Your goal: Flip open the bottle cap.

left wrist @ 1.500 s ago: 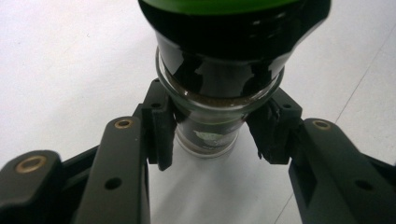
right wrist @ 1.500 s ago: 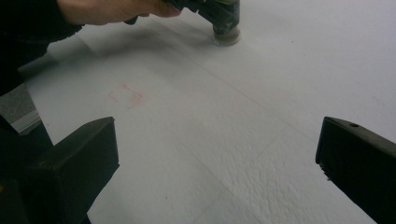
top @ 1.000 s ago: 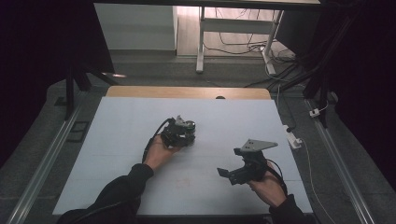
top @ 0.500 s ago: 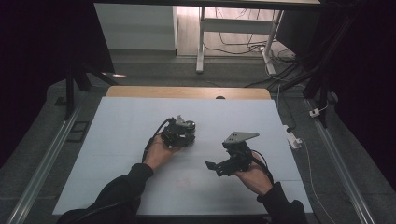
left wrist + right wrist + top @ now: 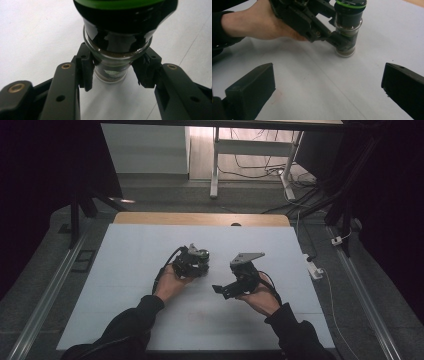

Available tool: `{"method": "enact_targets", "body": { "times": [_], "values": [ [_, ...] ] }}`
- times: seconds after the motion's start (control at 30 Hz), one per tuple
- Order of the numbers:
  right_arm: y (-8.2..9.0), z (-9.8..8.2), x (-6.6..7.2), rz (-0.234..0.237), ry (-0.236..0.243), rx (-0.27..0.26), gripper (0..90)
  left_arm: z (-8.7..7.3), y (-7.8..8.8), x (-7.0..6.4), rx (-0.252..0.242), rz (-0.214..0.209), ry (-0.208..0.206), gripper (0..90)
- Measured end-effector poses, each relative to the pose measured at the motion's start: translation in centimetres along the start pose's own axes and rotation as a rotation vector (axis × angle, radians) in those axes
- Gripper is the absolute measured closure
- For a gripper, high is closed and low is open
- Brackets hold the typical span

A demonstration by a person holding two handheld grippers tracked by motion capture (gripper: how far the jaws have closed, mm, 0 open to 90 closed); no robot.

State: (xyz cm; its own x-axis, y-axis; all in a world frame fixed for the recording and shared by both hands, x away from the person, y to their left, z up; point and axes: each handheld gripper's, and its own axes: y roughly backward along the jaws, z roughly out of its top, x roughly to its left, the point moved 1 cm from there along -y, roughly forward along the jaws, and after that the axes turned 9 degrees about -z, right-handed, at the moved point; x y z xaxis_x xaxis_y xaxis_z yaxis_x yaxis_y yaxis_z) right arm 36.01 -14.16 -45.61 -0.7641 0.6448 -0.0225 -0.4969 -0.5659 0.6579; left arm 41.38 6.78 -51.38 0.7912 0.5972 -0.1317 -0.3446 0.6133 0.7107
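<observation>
A small glass jar (image 5: 116, 45) with a black cap and a green ring stands upright on the white table sheet (image 5: 120, 270). My left gripper (image 5: 116, 73) is shut on its glass body below the cap, one pad on each side. From above, the jar (image 5: 202, 254) sits at the tip of the left gripper (image 5: 198, 261) near the table's middle. My right gripper (image 5: 223, 284) hangs just to its right, tilted, jaws wide open and empty. In the right gripper view the jar (image 5: 347, 32) and the left gripper (image 5: 340, 43) lie ahead of my open right gripper (image 5: 327, 85).
A wooden strip (image 5: 200, 218) borders the sheet's far edge. A white plug (image 5: 313, 268) and cable lie off the table's right side. Metal rails run along both sides, with table legs and cables on the floor beyond.
My right gripper has moved left across the table, closer to the jar. The left gripper and jar have stayed where they were.
</observation>
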Motion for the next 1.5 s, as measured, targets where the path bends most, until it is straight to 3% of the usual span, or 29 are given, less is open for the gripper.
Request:
{"method": "enact_targets", "body": {
  "times": [0.43, 0.5, 0.6, 0.83, 0.87, 1.03, 1.1, 1.17, 1.5],
  "values": [
    [-2.8, 1.1, -0.9, -0.030, 0.010, 0.011, 0.0, 0.0, 0.0, 0.0, 0.000, 0.001, -0.001, 53.9],
    [-3.0, 1.2, -1.0, -0.033, 0.008, 0.008, 3.2, 0.0, 0.0, 0.0, 0.003, 0.001, -0.003, 53.8],
    [-3.1, 1.4, -1.4, -0.036, 0.003, 0.000, 11.7, 0.0, 0.0, 0.0, 0.003, 0.001, -0.003, 53.8],
    [-3.2, 2.1, -1.7, -0.020, 0.016, -0.024, 45.8, 0.0, 0.0, 0.0, 0.004, 0.002, -0.003, 53.8],
    [-3.5, 2.3, -1.7, -0.010, 0.020, -0.015, 55.6, 0.0, 0.0, 0.0, 0.005, 0.001, -0.004, 53.8],
    [-4.3, 2.8, -1.8, 0.016, 0.003, -0.004, 76.3, 0.0, 0.0, -0.1, 0.003, 0.002, -0.003, 53.8],
    [-4.5, 2.9, -1.7, 0.017, 0.017, -0.007, 84.1, 0.0, 0.0, -0.1, 0.003, 0.002, -0.003, 53.8],
    [-4.6, 3.1, -1.6, 0.014, 0.030, -0.011, 89.3, 0.0, 0.0, -0.1, 0.005, 0.003, -0.005, 53.8],
    [-5.7, 3.6, -1.2, 0.020, 0.045, 0.000, 89.6, 0.0, 0.0, -0.1, 0.007, 0.006, -0.005, 53.8]
  ]
}}
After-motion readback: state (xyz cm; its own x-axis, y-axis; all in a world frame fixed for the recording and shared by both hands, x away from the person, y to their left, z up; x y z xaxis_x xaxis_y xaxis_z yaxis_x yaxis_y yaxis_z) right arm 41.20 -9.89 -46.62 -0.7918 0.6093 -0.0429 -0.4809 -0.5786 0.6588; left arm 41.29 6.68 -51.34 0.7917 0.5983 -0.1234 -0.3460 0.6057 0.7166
